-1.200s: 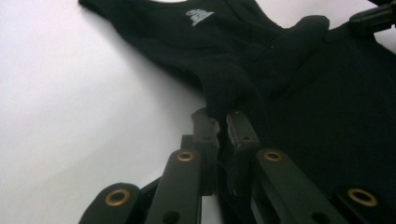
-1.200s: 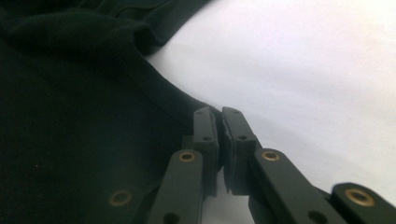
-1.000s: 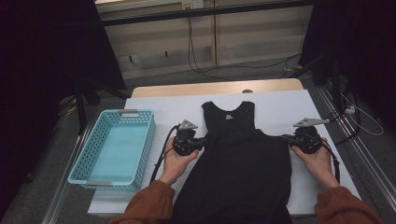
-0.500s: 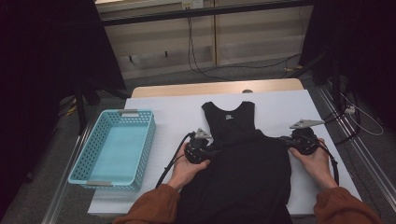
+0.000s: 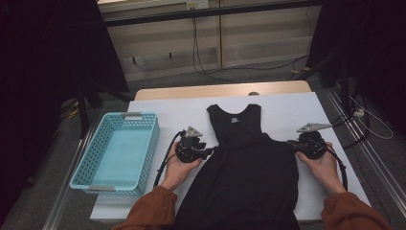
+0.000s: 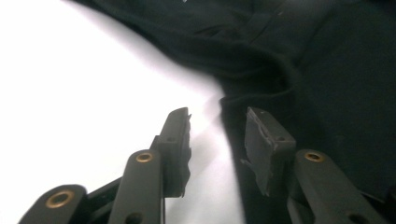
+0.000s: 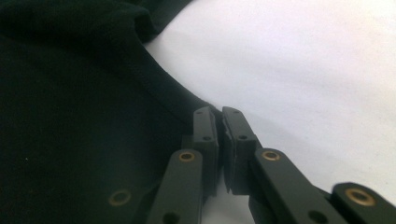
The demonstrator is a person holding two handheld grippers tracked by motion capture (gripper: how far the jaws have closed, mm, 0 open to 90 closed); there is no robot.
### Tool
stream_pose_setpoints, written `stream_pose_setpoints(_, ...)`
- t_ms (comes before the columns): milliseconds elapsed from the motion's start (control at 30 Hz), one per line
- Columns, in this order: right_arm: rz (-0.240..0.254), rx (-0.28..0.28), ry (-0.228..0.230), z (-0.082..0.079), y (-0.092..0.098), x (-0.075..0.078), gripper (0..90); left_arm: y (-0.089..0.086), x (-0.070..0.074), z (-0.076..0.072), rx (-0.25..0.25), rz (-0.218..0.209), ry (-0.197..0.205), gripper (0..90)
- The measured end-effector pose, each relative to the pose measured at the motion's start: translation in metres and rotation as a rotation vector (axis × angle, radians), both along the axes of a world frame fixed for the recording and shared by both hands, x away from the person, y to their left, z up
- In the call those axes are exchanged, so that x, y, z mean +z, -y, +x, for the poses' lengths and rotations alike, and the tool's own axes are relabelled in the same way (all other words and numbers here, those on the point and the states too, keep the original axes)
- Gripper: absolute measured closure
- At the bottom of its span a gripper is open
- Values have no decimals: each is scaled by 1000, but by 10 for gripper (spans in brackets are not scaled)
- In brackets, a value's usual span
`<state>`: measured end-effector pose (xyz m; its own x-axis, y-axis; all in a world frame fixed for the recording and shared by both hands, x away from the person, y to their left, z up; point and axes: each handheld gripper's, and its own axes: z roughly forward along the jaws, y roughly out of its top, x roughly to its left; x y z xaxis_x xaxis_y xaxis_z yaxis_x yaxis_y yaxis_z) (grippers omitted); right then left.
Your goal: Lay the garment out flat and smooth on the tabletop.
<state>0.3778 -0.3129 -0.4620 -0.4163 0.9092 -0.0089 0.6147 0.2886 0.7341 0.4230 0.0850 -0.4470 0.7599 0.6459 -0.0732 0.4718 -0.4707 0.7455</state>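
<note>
**Black sleeveless dress flat on the white table cover**

A black dress [image 5: 249, 167] is laid along the 12-to-6 line, neckline at 12; its small neck label [image 5: 234, 120] cannot be read. The left gripper [image 5: 209, 152], at the dress's 9 o'clock edge, has just been opened, nothing pinched. The right gripper [image 5: 290, 143], at 3 o'clock, is clamped on the hem edge.

Left gripper [image 6: 217, 135] fingers [image 6: 177, 149] parted, nothing clamped — black garment [image 6: 317, 79] edge just beyond the gap, white surface [image 6: 79, 93] alongside.
</note>
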Motion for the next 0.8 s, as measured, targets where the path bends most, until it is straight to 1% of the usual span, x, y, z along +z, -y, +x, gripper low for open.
stream_pose_setpoints(33, -1, 1, 1, 0, 0, 0, 851, 0, -2, 1, 6, 12, 7, 626)
stream_pose_setpoints(100, -1, 1, 0, 0, 0, 0, 852, 2, -7, 4, 11, 22, -2, 627)
stream_pose_setpoints(133, -2, 2, 0, 0, 0, 0, 851, 4, -9, 4, 22, 31, 1, 625)
stream_pose_setpoints(167, -1, 3, -1, 0, 0, 0, 851, 6, -11, 5, 7, 25, -7, 615)
stream_pose_setpoints(200, -1, 1, -3, 0, 0, 0, 851, 9, -13, 5, 0, 15, -12, 586)
stream_pose_setpoints(233, -1, 1, -3, 0, -1, 0, 851, 14, -15, 6, -7, 8, -9, 586)
stream_pose_setpoints(333, 0, 1, -3, 1, -1, -1, 851, 20, -16, 7, -11, 12, 5, 575)
stream_pose_setpoints(400, 0, 1, -3, 1, -1, -1, 850, 20, -16, 7, -7, 10, 2, 576)
stream_pose_setpoints(433, 0, 0, -2, 1, -1, -1, 850, 20, -17, 9, 0, -11, -3, 587)
stream_pose_setpoints(500, 0, 2, -1, 1, -1, -1, 850, 23, -17, 9, -9, -28, -18, 650)
stream_pose_setpoints(533, 0, 2, -1, 1, -1, -1, 850, 25, -17, 7, -10, -20, -17, 684)
stream_pose_setpoints(567, 1, 2, -1, 2, -1, -1, 850, 27, -17, 6, -11, -23, -17, 717)
stream_pose_setpoints(600, 2, 2, -1, 2, -1, -1, 850, 29, -16, 5, -25, -28, -25, 779)
stream_pose_setpoints(633, 4, 2, -1, 2, -1, -1, 850, 29, -16, 5, -29, -20, -18, 814)
stream_pose_setpoints(667, 4, 2, -1, 2, -1, -1, 850, 28, -16, 4, -32, -20, -21, 860)
stream_pose_setpoints(733, 4, 1, -2, 1, -1, -1, 850, 25, -15, 5, -15, 1, -13, 877)
stream_pose_setpoints(767, 6, 1, -1, 1, -1, -1, 850, 25, -15, 5, -15, 1, -13, 879)
stream_pose_setpoints(800, 6, 1, -1, 1, 0, -1, 850, 20, -14, 5, 12, -2, -18, 880)
